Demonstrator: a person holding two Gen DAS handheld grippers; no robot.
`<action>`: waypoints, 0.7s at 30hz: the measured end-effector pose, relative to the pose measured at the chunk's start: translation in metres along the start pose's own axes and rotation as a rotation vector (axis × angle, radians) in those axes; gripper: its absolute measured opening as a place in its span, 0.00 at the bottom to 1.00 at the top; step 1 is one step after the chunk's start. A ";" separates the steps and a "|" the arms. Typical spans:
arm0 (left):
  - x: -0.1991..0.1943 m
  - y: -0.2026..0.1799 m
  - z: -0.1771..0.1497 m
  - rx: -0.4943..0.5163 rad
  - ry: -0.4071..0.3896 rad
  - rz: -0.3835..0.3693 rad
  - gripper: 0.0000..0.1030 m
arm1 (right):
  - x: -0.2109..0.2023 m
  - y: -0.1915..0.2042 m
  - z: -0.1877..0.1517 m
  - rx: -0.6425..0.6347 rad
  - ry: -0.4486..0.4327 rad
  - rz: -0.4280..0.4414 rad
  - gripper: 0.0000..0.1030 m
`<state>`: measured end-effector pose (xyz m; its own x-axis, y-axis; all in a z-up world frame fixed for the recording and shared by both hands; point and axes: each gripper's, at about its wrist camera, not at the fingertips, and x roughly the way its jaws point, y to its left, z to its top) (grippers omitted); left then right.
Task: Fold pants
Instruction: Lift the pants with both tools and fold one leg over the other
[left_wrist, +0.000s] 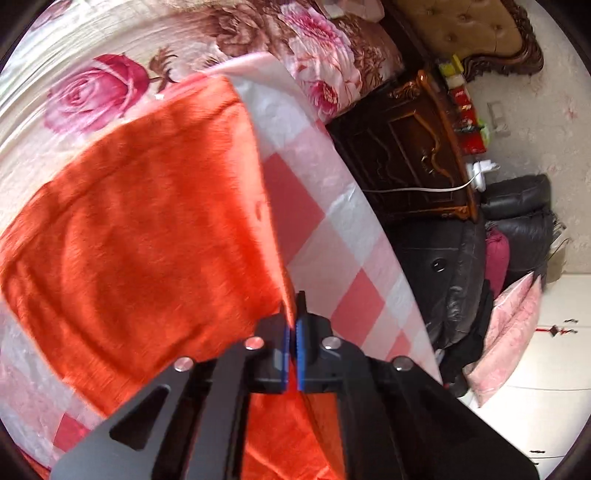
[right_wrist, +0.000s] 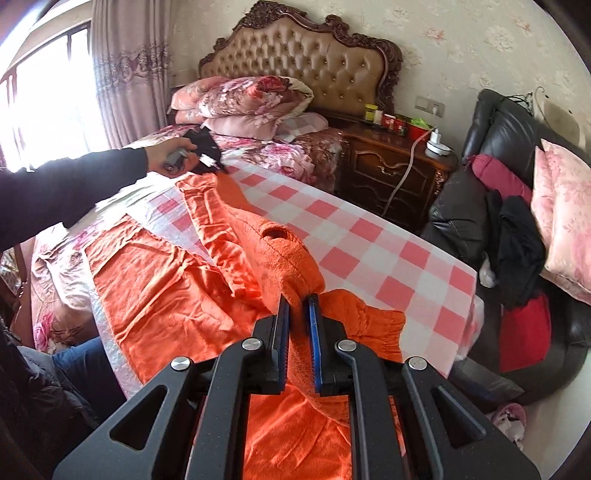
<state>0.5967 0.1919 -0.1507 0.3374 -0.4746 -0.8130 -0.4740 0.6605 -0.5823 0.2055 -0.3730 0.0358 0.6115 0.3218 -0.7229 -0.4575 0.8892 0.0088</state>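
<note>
Orange pants (left_wrist: 147, 221) lie across a pink-and-white checked cloth (left_wrist: 332, 221) on the bed. My left gripper (left_wrist: 294, 314) is shut on their right edge, with a thin fold of orange fabric pinched between the blue pads. In the right wrist view the pants (right_wrist: 166, 288) stretch away along the checked cloth (right_wrist: 369, 240). My right gripper (right_wrist: 299, 299) is shut on a thick bunched ridge of them, lifted off the bed. At the pants' far end, a hand in a dark sleeve (right_wrist: 74, 184) holds the left gripper (right_wrist: 212, 162).
Floral pillows (right_wrist: 243, 99) are piled against a tufted headboard (right_wrist: 306, 62). Right of the bed stand a dark wooden nightstand (right_wrist: 388, 166) and a black leather chair (right_wrist: 498, 129) with clothes and a pink cushion (right_wrist: 565, 214). The person's knees (right_wrist: 77, 365) are at the bed's left side.
</note>
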 end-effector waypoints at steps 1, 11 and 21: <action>-0.010 0.004 -0.003 -0.008 -0.010 -0.017 0.02 | 0.001 -0.002 -0.002 -0.001 0.002 -0.023 0.11; -0.208 0.089 -0.141 0.066 -0.209 -0.204 0.02 | -0.008 -0.004 -0.051 0.036 -0.026 -0.078 0.11; -0.179 0.279 -0.314 -0.035 -0.199 -0.177 0.02 | -0.011 0.001 -0.207 0.563 0.054 0.069 0.53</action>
<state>0.1491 0.2785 -0.1665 0.5694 -0.4547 -0.6848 -0.4202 0.5550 -0.7179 0.0649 -0.4431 -0.0991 0.5517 0.3815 -0.7417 -0.0718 0.9077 0.4134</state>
